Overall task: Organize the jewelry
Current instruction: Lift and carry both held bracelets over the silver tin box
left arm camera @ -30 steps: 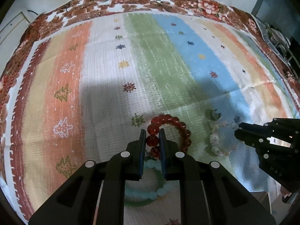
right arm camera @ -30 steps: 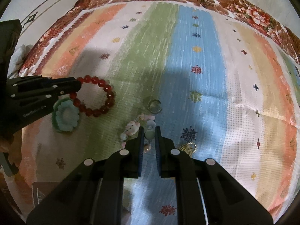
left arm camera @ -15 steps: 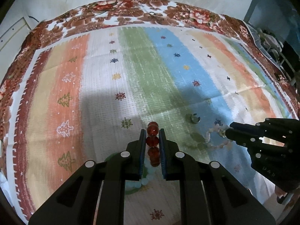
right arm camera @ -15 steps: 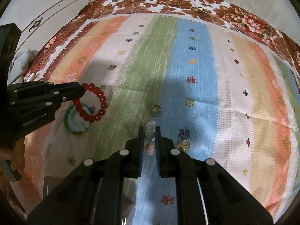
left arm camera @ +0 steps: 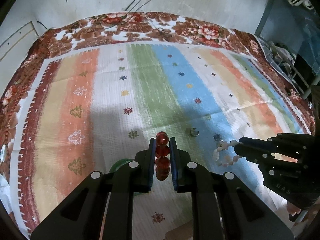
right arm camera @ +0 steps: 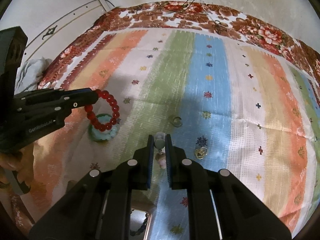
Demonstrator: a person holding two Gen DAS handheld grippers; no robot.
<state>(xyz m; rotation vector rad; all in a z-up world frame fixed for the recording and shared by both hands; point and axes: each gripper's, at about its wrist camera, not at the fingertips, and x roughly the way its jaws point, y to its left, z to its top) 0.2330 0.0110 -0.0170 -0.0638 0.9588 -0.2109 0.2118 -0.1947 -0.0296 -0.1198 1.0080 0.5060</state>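
Bracelets are in both grips, so the step in hand reads as carrying each one clear of the striped cloth (left arm camera: 112,92) toward wherever it is to be sorted. On the left, the left tool (left arm camera: 162,146) is pinched narrow on the red bead bracelet (right arm camera: 104,110), whose loop hangs free below the tips, above the green bracelet (right arm camera: 104,134) lying on the cloth. To do this well, I judge the loop should be lifted straight and slowly so its swing does not hook the green one beneath. Moving right, a small silver ring (right arm camera: 177,121) lies alone on the green stripe, well apart from both tools. Next, the right tool (right arm camera: 160,142) is clamped narrow on the pale bead bracelet (left arm camera: 224,154), which dangles from its tips; a thin strand like this could slip, so the squeeze should hold. Just right of it a small gold piece (right arm camera: 201,153) rests on the blue stripe, near enough for a dangling bead to drag. At the bottom edge a shiny box (right arm camera: 140,220) shows partly; what is in it I cannot tell
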